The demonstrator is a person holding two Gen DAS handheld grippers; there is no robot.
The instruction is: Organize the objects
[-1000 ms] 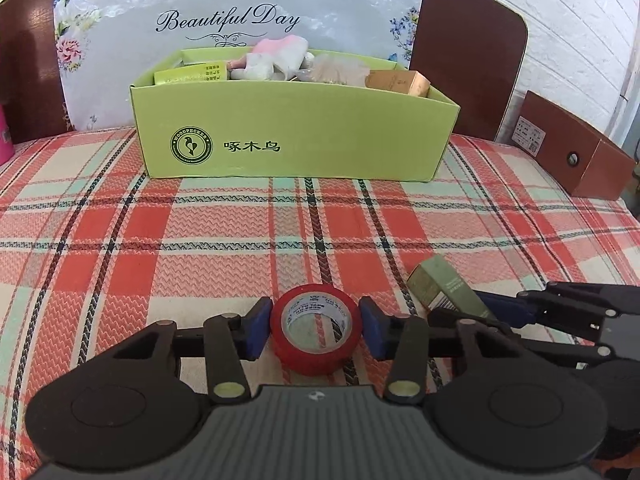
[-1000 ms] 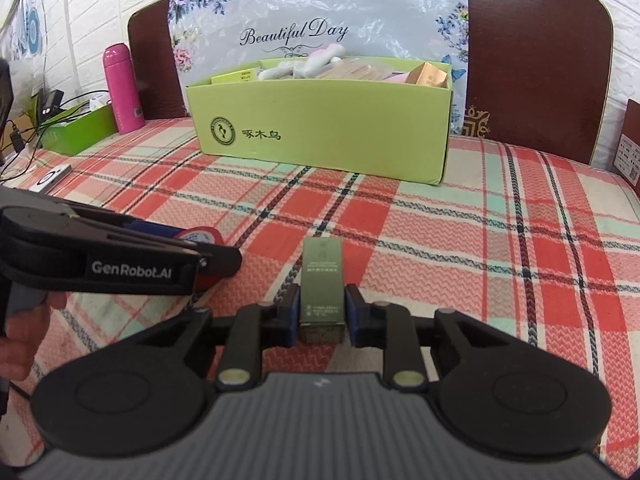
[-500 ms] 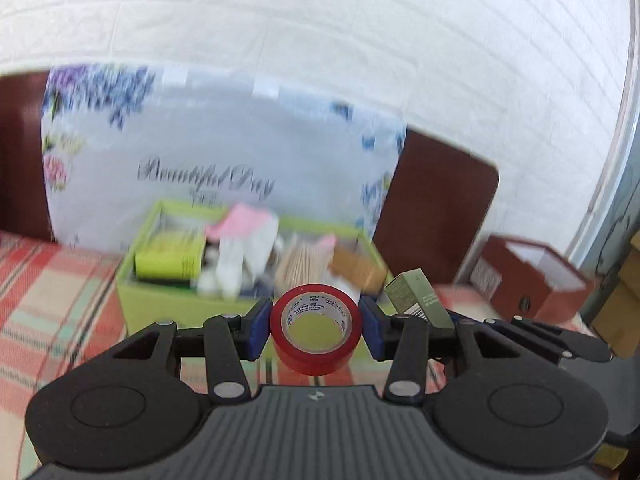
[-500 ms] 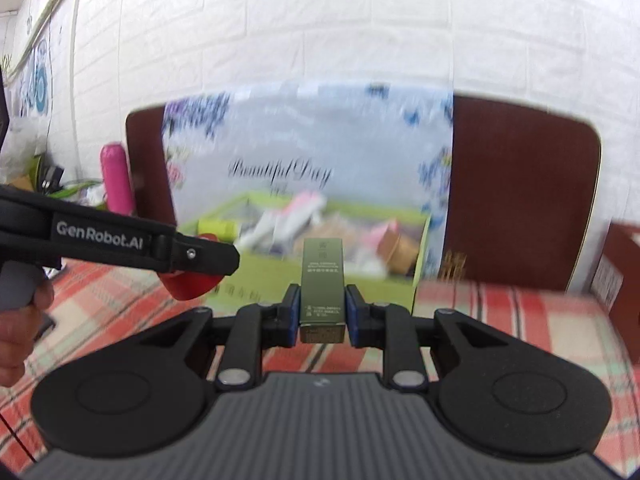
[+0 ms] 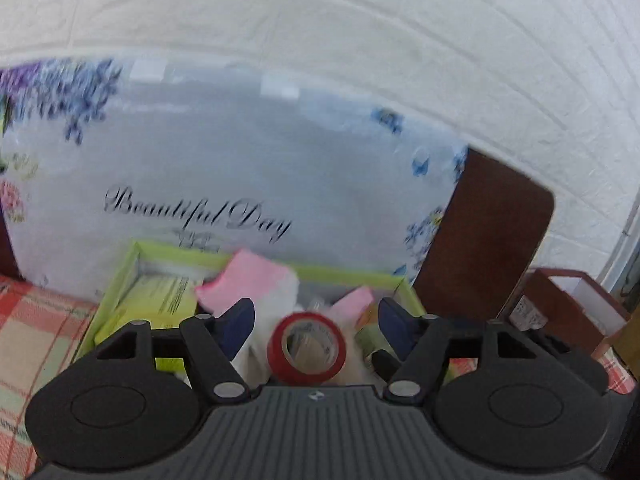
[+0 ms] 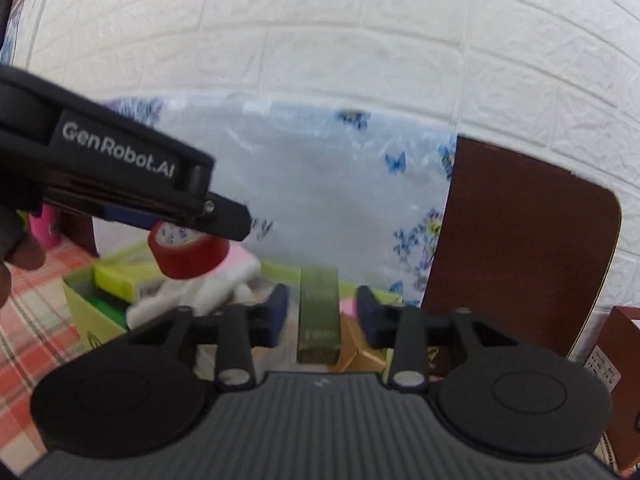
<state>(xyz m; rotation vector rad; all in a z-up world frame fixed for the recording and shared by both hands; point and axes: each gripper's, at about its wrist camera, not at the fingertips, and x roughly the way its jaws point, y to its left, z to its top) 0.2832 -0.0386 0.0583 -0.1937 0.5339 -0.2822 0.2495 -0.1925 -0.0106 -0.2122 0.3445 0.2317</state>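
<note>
My left gripper (image 5: 316, 326) is open above the lime-green storage box (image 5: 120, 280). The red tape roll (image 5: 307, 347) is loose between its spread fingers, just below them; in the right wrist view the roll (image 6: 188, 252) hangs under the left gripper's tip (image 6: 224, 220), over the box (image 6: 80, 300). My right gripper (image 6: 320, 316) is open too. The olive-green carton (image 6: 319, 316) stands free between its fingers, touching neither, over the box's right end. Part of the carton also shows in the left wrist view (image 5: 370, 338).
The box holds a yellow-green pack (image 5: 160, 300), pink and white cloth items (image 5: 248, 284) and a tan carton (image 6: 356, 356). A floral "Beautiful Day" board (image 5: 240, 168) and a brown headboard (image 5: 488, 240) stand behind. A brown open box (image 5: 568, 304) sits right; a pink bottle (image 6: 46, 228) far left.
Both grippers moved forward over the green box and opened. The tape roll and the olive carton, gripped half a second ago, are now released between the spread fingers.
</note>
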